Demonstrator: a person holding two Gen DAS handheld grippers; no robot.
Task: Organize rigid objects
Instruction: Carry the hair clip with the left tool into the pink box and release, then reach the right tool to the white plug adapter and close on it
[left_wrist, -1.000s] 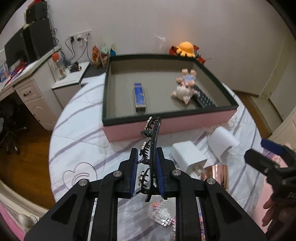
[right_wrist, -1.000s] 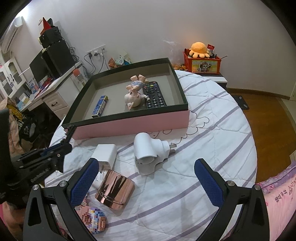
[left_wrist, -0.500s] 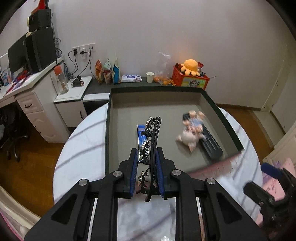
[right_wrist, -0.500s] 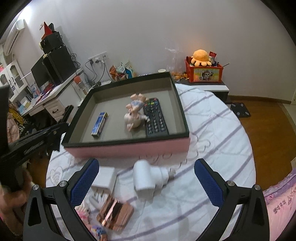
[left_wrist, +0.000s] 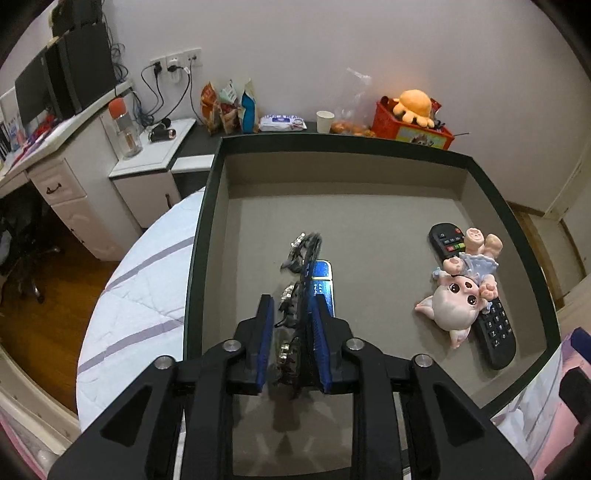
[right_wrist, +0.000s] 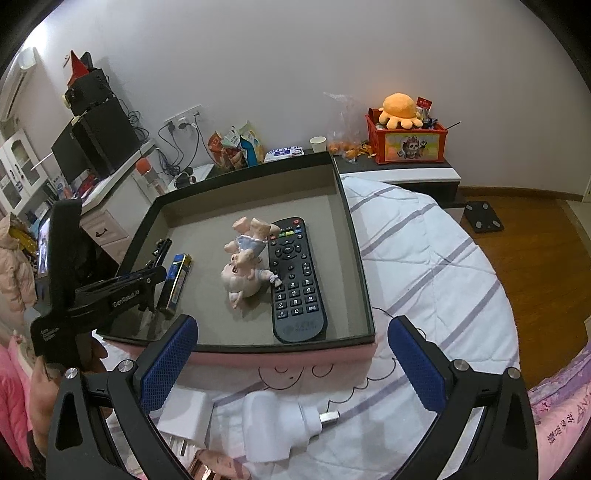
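Three things already lie in the large pink-sided, dark-rimmed box (right_wrist: 258, 354) on the bed: black remote (right_wrist: 295, 280), pig figurine (right_wrist: 243, 273), blue lighter (right_wrist: 177, 277). White chargers (right_wrist: 273, 424) wait outside. Left tool (left_wrist: 291, 341), earlier short of the box, now opens around the black jewelled hair clip (left_wrist: 301, 288), over the box floor. Right tool (right_wrist: 291, 365) gapes empty.

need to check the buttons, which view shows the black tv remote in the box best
The right wrist view: the black tv remote lies unobstructed, its full keypad facing the camera. In the left wrist view the remote sits at the edge, with the pink pig figurine covering its middle.
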